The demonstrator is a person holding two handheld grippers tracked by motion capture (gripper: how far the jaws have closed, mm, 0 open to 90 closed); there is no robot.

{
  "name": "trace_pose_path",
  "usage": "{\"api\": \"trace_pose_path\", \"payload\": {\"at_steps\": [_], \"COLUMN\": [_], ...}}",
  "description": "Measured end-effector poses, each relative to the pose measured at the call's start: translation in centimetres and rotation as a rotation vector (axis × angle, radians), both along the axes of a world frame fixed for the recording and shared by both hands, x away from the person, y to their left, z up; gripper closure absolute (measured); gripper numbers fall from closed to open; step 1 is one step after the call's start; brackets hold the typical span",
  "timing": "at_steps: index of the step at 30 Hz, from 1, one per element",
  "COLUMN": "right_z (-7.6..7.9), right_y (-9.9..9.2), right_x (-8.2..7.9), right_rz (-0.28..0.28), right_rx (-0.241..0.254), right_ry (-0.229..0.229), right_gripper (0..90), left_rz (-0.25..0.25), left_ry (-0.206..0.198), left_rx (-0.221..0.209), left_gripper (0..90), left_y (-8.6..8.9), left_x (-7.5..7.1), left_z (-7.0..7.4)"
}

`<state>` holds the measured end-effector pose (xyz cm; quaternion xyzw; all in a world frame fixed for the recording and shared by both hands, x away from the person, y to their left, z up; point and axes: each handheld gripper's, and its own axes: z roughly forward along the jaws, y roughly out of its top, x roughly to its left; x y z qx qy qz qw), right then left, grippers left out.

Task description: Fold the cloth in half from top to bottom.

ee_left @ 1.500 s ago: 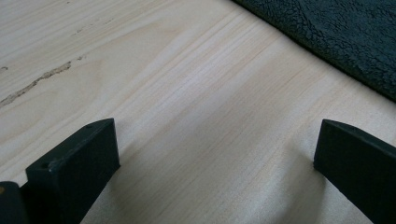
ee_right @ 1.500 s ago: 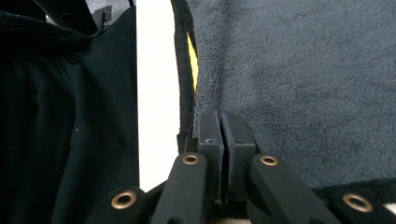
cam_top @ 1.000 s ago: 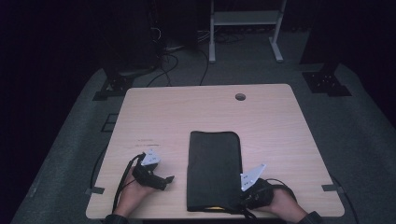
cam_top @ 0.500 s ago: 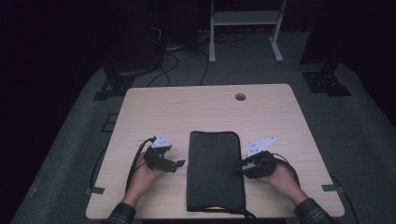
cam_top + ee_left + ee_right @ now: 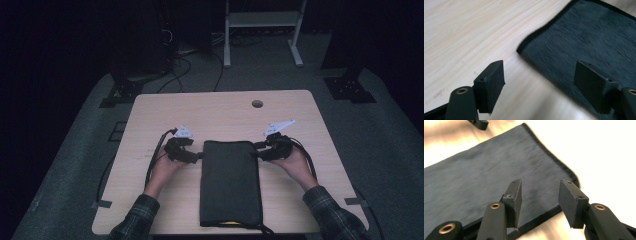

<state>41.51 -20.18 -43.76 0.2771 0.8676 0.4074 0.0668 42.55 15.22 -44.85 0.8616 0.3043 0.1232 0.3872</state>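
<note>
At the left of the high view, the left gripper (image 5: 199, 156) lies low over the pale wooden table (image 5: 220, 112), held by a hand with a plaid sleeve behind it; a grey three-cornered plate sits on top and a black cable loops away from it across the wood. Its tips point at the left edge of the dark cloth (image 5: 230, 182), near that cloth's far left corner. In the left gripper view its two blunt, matte black pads stand well apart with nothing clamped between them; the jaws have just been closing a little, yet they remain released, one over bare wood grain, the other over the cloth (image 5: 586, 37).

The cloth is a long rectangle of dark grey, finely ribbed fabric with a black bound hem and rounded corners. It lies flat in the middle of the table, its near end at the table's near edge.

To the right, the right gripper (image 5: 256, 152) points at the cloth's right edge, near the far right corner. In the right gripper view its jaws have just been opening; they are parted, hanging over the hem of the cloth (image 5: 486, 165) without pressing it. A small round hole (image 5: 257, 103) pierces the table farther back.
</note>
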Motion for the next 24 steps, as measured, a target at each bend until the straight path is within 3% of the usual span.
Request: {"api": "trace_pose_path", "payload": {"at_steps": [3,6,13,18,24], "right_z": [-0.2,-0.8,-2.2,-2.8,-3.5], "right_y": [0.1,-0.1,0.0,-0.1,0.4], "right_x": [1.3,2.3,4.1,4.8,5.0], "right_rz": [-0.023,-0.047,-0.085,-0.108,-0.072], "right_rx": [-0.004,0.011,-0.020,-0.025,-0.053], "right_ry": [0.000,0.001,0.004,-0.005,0.005], "right_gripper": [51.3,50.6,47.9,47.9,46.9], "left_rz": [0.006,0.013,0.037,0.044,0.014], "left_ry": [0.000,-0.004,0.025,0.030,0.037], "left_rx": [-0.018,-0.007,-0.002,0.069,0.087], "left_gripper": [24.6,25.9,26.2,29.8,35.8], "left_y": [-0.4,-0.8,-1.1,-1.1,-1.3], "left_x": [1.1,2.1,4.2,4.8,4.7], "left_z": [-0.2,-0.6,-1.4,-1.9,-2.0]}}
